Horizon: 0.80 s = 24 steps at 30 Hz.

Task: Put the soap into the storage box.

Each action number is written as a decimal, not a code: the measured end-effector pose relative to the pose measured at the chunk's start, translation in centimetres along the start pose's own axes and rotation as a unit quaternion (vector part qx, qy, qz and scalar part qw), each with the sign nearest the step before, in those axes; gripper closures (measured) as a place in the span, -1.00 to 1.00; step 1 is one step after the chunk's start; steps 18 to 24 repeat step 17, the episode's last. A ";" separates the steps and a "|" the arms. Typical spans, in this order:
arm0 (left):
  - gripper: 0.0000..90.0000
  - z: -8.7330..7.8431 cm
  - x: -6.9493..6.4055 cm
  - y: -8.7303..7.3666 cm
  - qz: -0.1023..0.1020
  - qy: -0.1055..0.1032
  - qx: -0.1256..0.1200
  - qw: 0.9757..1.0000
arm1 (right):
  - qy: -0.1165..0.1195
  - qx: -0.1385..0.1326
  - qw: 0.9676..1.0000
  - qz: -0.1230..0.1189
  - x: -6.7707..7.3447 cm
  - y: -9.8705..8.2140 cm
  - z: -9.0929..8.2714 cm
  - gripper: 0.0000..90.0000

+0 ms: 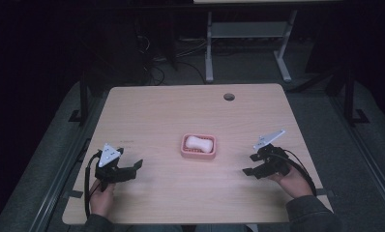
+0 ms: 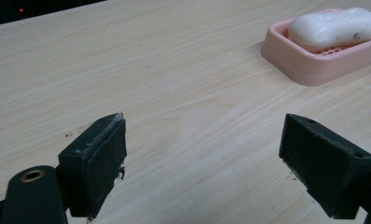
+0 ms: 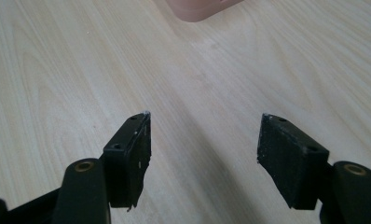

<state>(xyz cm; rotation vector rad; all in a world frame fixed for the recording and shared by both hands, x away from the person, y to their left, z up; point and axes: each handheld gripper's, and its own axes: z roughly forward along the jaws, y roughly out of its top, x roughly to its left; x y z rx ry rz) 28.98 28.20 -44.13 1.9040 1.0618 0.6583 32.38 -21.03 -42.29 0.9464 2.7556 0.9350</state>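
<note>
A pale wooden surface (image 1: 181, 203) carries a pink rectangular plastic soap dish (image 1: 199, 147) near its middle, and a white oval bar of soap (image 1: 199, 142) lies in that dish. The left gripper (image 1: 130, 167) sits low over the surface near its left front corner, held in the person's left hand (image 1: 101, 193), well apart from the dish. Its fingers (image 2: 97, 163) stand wide apart with nothing but bare wood between them (the dish and soap show at the upper right of the left gripper view). The right gripper (image 1: 251, 164) is held at the right side of the surface, pointing towards the dish and near it without touching. Its fingers (image 3: 130, 156) are likewise spread, with nothing between them, and a corner of the pink dish shows at the top edge of the right gripper view.
</note>
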 end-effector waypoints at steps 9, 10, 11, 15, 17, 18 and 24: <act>-0.68 0.0 0.0 0.0 0.006 -0.002 0.004 1.000 | -0.002 -0.005 1.000 0.002 0.6 -1.2 -0.4 -0.24; -0.68 0.0 0.0 0.0 0.006 -0.002 0.004 1.000 | -0.003 -0.005 1.000 0.001 0.6 -1.3 -0.4 -0.24; -0.68 0.0 -0.1 0.0 0.006 -0.003 0.004 1.000 | -0.003 -0.006 1.000 0.001 0.7 -1.5 -0.5 -0.24; -0.68 0.1 -0.2 0.0 0.008 -0.003 0.005 1.000 | -0.005 -0.010 1.000 0.002 1.2 -2.3 -0.6 -0.25; -0.68 0.2 -0.4 0.0 0.009 -0.001 0.006 1.000 | -0.007 -0.014 1.000 0.005 1.5 -2.7 -0.7 -0.26; -0.68 0.2 -0.4 0.0 0.009 -0.001 0.006 1.000 | -0.007 -0.014 1.000 0.005 1.5 -2.7 -0.7 -0.26; -0.68 0.2 -0.4 0.0 0.009 -0.001 0.006 1.000 | -0.007 -0.014 1.000 0.005 1.5 -2.7 -0.7 -0.26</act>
